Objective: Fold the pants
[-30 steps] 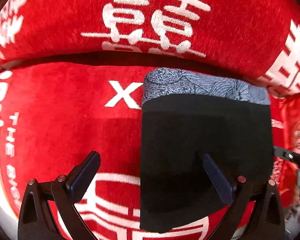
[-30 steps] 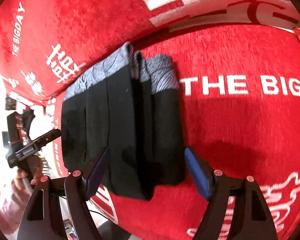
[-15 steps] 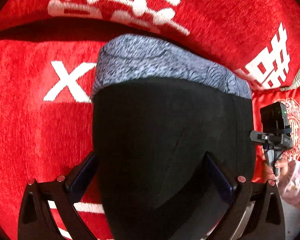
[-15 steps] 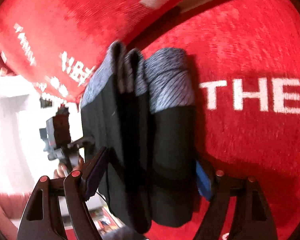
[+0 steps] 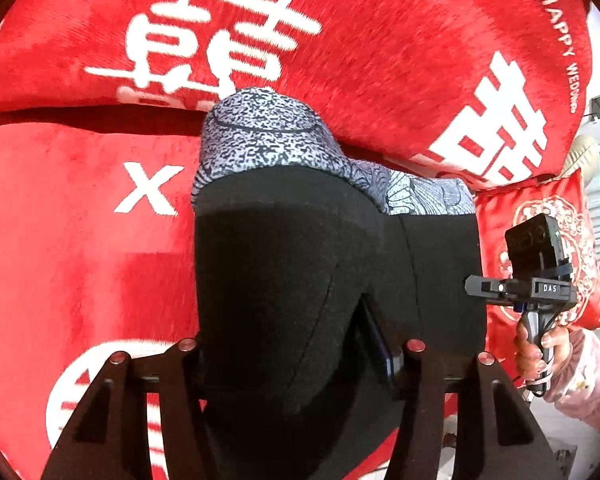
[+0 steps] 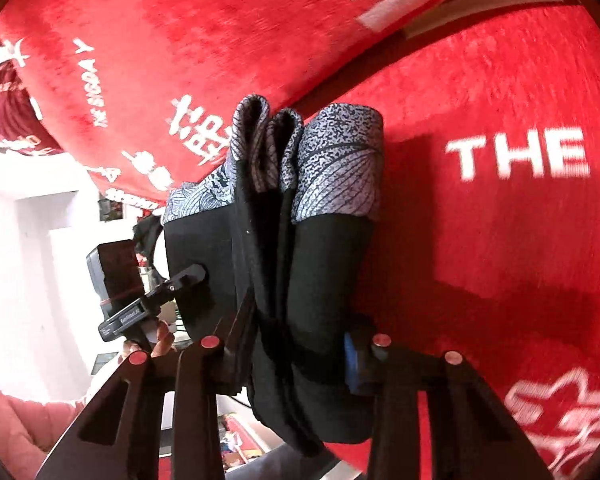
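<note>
The folded black pants (image 5: 292, 280) with a grey patterned waistband (image 5: 268, 136) are lifted off the red plush surface. My left gripper (image 5: 296, 356) is shut on the near edge of the pants, with the cloth bunched between its jaws. My right gripper (image 6: 296, 344) is shut on the other side of the same bundle (image 6: 312, 272), whose layers stand on edge between its jaws. The right gripper also shows in the left wrist view (image 5: 520, 288), at the pants' right edge. The left gripper shows in the right wrist view (image 6: 152, 296).
A red plush cover (image 5: 60, 240) with white lettering lies under the pants. A red back cushion (image 5: 380, 40) rises behind. A small red embroidered pillow (image 5: 540, 216) sits to the right. Beyond the seat's edge lie a bright room and floor (image 6: 32, 260).
Both grippers closed in on the folded pants and shut on them. The bundle has been lifted and bunched up; its waistband end now arches upward.
</note>
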A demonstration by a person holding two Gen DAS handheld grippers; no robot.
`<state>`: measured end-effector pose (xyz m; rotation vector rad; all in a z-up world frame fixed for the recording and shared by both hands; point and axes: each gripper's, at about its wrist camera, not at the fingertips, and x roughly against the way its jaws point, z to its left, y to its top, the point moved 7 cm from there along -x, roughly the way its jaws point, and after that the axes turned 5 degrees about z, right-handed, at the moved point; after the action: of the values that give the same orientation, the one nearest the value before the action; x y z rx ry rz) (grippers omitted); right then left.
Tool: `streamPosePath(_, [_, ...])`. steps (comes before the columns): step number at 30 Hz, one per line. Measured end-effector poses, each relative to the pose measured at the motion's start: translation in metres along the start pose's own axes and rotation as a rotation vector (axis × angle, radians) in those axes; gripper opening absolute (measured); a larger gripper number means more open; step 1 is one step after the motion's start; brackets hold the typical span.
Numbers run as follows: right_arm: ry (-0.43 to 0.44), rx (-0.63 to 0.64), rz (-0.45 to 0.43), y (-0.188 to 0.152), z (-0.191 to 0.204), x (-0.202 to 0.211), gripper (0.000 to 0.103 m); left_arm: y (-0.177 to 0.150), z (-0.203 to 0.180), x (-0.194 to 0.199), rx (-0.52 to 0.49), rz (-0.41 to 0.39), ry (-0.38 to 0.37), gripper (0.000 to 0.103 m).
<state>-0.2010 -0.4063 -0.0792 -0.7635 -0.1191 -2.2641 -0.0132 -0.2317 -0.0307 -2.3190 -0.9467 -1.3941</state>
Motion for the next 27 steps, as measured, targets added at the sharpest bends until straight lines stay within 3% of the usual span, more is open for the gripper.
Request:
streamPosePath(5, [0.034,-0.008,-0.002,-0.035,0.016,0.000,0.039,-0.032,-0.002,0.019,0.002,0.007,0.023,0.058])
streamPosePath(9, [-0.019,0.010,-0.005,-0.063,0.011,-0.009,0.039,-0.060,0.020,-0.003,0.030,0.072,0.036,0.059])
streamPosePath(11, [-0.077,-0.011,0.008,-0.074,-0.005,-0.026,0.040,-0.069,0.032,-0.021,0.026,0.099,0.081,0.070])
streamPosePath(13, [-0.171,-0.025,0.017,-0.082,-0.021,-0.037,0.053,-0.076,0.052,-0.038,0.038,0.100,0.159,0.103])
streamPosePath(15, [-0.284,-0.031,-0.006,-0.085,-0.033,-0.041,0.073,-0.077,0.060,-0.043,0.049,0.070,0.132,0.103])
streamPosePath(18, [-0.332,-0.070,-0.034,-0.088,-0.031,-0.039,0.080,-0.077,0.060,-0.044,0.066,0.073,0.130,0.103])
streamPosePath(20, [-0.392,-0.077,-0.038,-0.092,-0.028,-0.037,0.081,-0.078,0.057,-0.040,0.051,0.076,0.170,0.103])
streamPosePath(25, [-0.528,-0.114,-0.064,-0.104,-0.016,-0.027,0.084,-0.086,0.045,-0.021,0.007,0.074,0.353,0.103])
streamPosePath(27, [-0.584,-0.106,-0.078,-0.113,-0.018,-0.019,0.084,-0.094,0.041,-0.012,-0.014,0.072,0.385,0.103])
